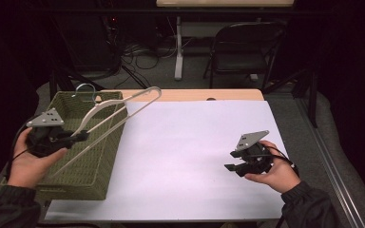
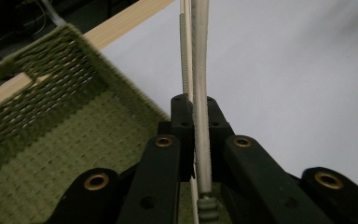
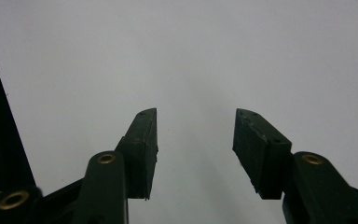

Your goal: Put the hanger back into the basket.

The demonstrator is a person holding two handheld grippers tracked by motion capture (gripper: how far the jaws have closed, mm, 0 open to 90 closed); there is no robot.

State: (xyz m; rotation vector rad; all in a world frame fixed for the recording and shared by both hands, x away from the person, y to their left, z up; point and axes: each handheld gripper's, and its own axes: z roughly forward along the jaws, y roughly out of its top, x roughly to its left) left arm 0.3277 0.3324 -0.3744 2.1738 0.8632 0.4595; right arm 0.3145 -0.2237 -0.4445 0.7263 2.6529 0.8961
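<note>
A cream clothes hanger (image 1: 119, 108) with a metal hook (image 1: 83, 88) hangs tilted over the green woven basket (image 1: 102, 178) at the table's left. My left gripper (image 1: 82, 136) is shut on one of its arms. In the left gripper view the pale hanger bar (image 2: 201, 88) runs up between the closed jaws of that gripper (image 2: 197, 108), above the basket's weave (image 2: 51, 116). My right gripper (image 1: 229, 167) rests in the person's hand at the right of the white sheet (image 1: 190, 156). It stands open (image 3: 195, 122) with nothing between its fingers.
The wooden table edge (image 1: 228, 94) shows beyond the white sheet. A black folding chair (image 1: 242, 47) and a table leg (image 1: 178, 47) stand on the floor behind, among cables.
</note>
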